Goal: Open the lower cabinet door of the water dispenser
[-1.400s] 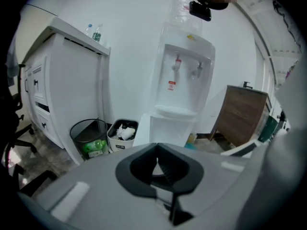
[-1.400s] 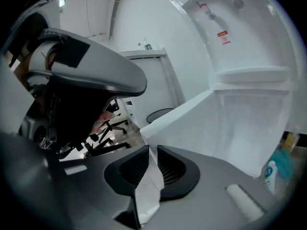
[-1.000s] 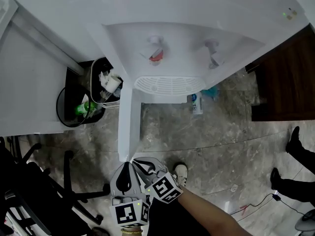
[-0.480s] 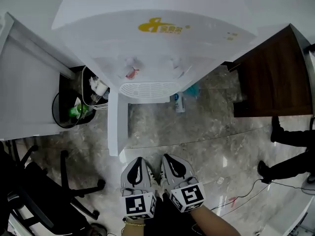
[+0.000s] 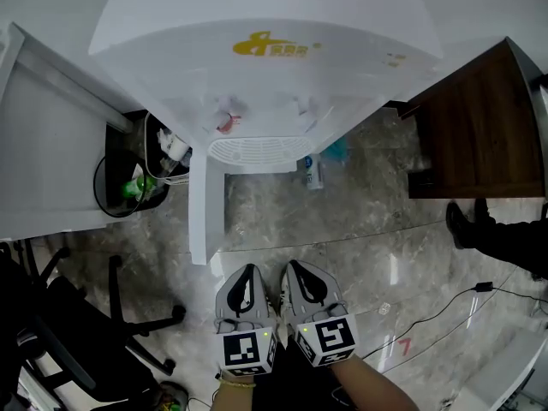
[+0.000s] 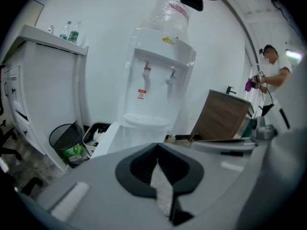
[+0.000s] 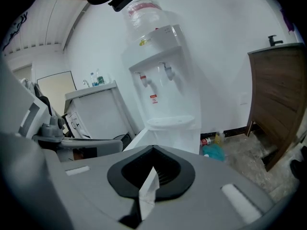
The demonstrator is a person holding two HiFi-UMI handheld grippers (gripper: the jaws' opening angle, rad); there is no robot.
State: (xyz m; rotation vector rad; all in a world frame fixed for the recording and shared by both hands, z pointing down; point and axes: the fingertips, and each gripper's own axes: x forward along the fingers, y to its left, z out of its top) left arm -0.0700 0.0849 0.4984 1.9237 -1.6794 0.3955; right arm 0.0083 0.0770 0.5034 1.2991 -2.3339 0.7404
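Standing open, lower cabinet door (image 5: 207, 212)

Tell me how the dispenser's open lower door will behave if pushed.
The lower door looks thin and flat, swung out on one side, so it probably swings lightly and stays stiff. The water dispenser carries a bottle on top; a hard shove might rock it.

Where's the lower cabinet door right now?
Head view, left of centre: the lower cabinet door stands swung open below the drip tray, beside the black waste bin.
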